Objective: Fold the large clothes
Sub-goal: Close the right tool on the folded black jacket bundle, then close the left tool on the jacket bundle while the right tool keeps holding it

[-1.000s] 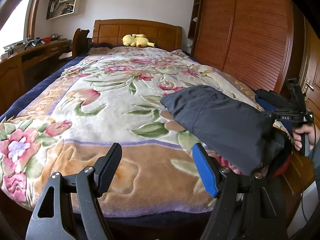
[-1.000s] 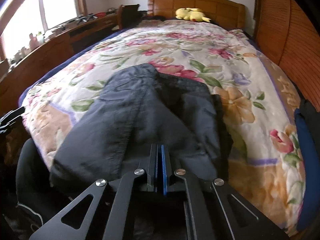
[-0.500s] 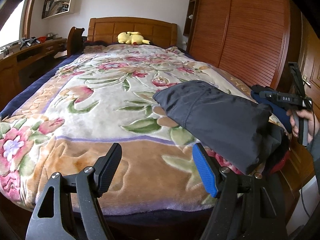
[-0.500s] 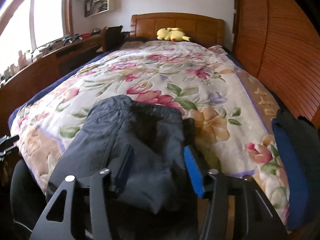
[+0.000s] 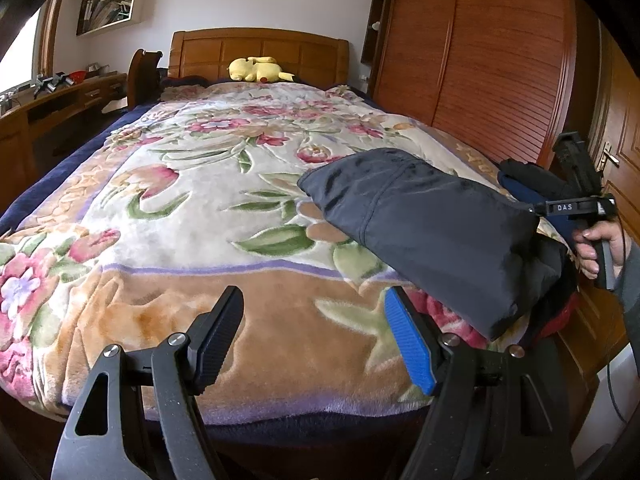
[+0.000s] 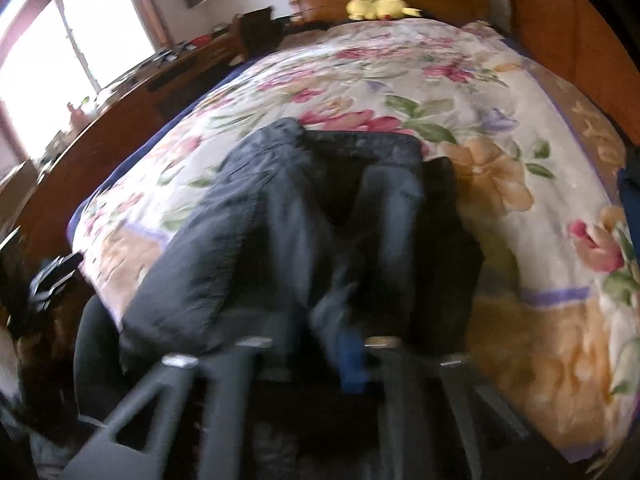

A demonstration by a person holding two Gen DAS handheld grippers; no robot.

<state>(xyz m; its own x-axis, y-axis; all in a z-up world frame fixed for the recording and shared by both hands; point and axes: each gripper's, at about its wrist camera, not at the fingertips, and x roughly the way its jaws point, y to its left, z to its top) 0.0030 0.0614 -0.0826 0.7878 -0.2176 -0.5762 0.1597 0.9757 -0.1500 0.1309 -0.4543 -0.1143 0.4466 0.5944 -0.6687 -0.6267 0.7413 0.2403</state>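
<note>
Two grippers are in play, and I read them separately. My left gripper (image 5: 312,340) hovers over the near hem of the floral blanket (image 5: 180,208) with its fingers spread wide and nothing between them. My right gripper (image 6: 320,356) is badly blurred in its own view; its fingers look close together with dark cloth bunched at the tips, but I cannot tell whether they pinch it or merely sit near it.

The dark folded garment (image 5: 432,232) lies at the 4 o'clock corner of the bed in the left view, its near end overhanging the blanket's edge beside a red and dark heap of other clothes (image 5: 560,312). In the right view it fills the centre (image 6: 320,208).

Risks, as I judge them:
- The overhanging end could slide off the corner if the right side lets go or tugs toward 6 o'clock; the fabric looks slick.
- Any pull with an uncertain grip may drag only the top layer and undo the fold.
- The motion blur suggests fast travel; a snag on the neighbouring pile could follow.

Orientation: in the left view the garment's long axis runs from about 10 o'clock to 4 o'clock, its rounded end pointing up the bed toward the yellow plush toy (image 5: 256,69).
</note>
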